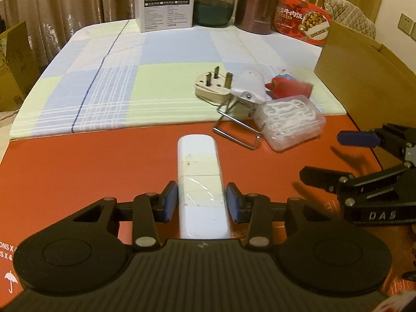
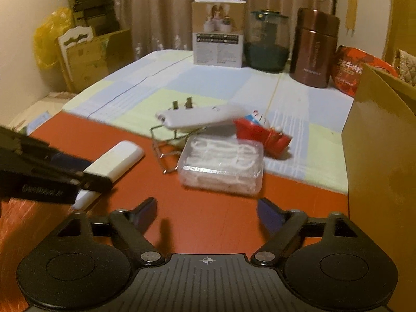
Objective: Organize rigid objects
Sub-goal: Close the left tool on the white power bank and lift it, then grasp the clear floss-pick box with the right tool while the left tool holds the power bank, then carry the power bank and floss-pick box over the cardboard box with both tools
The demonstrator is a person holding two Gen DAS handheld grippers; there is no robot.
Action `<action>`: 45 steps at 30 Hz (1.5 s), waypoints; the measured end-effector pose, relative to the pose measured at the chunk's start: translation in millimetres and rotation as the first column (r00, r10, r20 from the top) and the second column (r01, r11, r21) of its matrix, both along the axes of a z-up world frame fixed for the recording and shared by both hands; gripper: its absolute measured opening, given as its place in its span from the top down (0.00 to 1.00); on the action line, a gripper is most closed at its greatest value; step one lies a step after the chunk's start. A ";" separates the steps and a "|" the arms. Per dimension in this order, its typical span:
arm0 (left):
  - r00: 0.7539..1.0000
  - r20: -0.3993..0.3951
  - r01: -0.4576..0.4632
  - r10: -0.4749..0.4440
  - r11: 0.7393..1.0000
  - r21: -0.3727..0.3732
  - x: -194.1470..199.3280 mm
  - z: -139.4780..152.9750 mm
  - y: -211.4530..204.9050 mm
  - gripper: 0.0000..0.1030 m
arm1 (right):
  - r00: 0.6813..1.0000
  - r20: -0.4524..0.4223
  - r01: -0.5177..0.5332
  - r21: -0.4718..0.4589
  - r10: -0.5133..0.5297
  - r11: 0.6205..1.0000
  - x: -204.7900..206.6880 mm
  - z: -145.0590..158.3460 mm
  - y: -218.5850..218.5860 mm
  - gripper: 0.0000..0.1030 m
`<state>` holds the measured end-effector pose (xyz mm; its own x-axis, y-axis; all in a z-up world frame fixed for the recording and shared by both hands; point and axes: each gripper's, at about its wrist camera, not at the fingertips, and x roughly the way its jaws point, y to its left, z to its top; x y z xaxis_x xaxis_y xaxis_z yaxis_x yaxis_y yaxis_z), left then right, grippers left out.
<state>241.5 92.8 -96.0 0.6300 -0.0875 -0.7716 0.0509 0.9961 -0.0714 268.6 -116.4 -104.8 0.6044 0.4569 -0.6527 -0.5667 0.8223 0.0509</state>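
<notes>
Left gripper (image 1: 200, 201) clamps the white bar (image 1: 199, 171), long axis pointing forward over the red surface (image 1: 78, 169). Right gripper (image 2: 206, 214), open and empty, faces the clear box (image 2: 221, 167) straight ahead, nearer than the left.

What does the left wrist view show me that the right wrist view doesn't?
Only the left wrist view: the left hand-held gripper with both pads against the white bar, and a wall socket. Only the right wrist view: a yellow bag and the right hand-held gripper, open and empty. Both: the clear floss box, plug adapter, red toy.
</notes>
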 end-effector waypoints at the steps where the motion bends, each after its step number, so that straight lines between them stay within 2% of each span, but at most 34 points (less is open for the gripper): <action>1: 1.000 0.002 -0.002 0.002 1.000 -0.001 0.7 -0.3 2.0 0.66 | 1.000 0.004 0.012 0.005 -0.012 1.000 2.4 0.2 0.8 0.12; 10: 1.000 0.008 -0.002 0.002 1.000 -0.016 2.6 -0.8 8.9 0.65 | 0.997 0.027 0.078 0.005 -0.078 0.997 22.7 -5.9 12.0 0.11; 18: 1.000 0.020 0.022 -0.023 0.999 0.037 4.2 -3.1 -0.4 0.60 | 0.994 0.046 0.098 0.008 -0.098 0.995 36.7 -14.0 18.4 0.12; 21: 0.999 0.023 0.029 -0.030 0.998 0.052 5.1 -3.9 -2.4 0.60 | 0.995 0.037 0.090 0.014 -0.090 0.996 39.6 -15.5 18.7 0.18; 28: 0.999 0.034 0.036 -0.038 0.997 0.062 4.9 -5.4 -2.4 0.65 | 0.994 0.021 0.109 0.009 -0.109 0.994 38.8 -13.8 13.6 0.19; 36: 0.997 0.032 0.074 -0.076 0.996 0.053 -9.9 -3.9 -11.9 0.66 | 0.993 -0.038 0.113 0.002 -0.113 0.994 19.0 -7.8 -3.1 0.19; 40: 0.994 0.026 0.104 -0.105 0.993 0.051 -32.0 -2.8 -22.2 0.66 | 0.995 -0.044 0.095 -0.003 -0.095 0.996 1.1 -6.0 -12.6 0.19; 45: 0.992 0.044 0.119 -0.122 0.991 0.063 -60.7 -3.3 -33.6 0.66 | 0.989 -0.093 0.115 0.013 -0.113 0.993 -33.7 -4.8 -27.1 0.19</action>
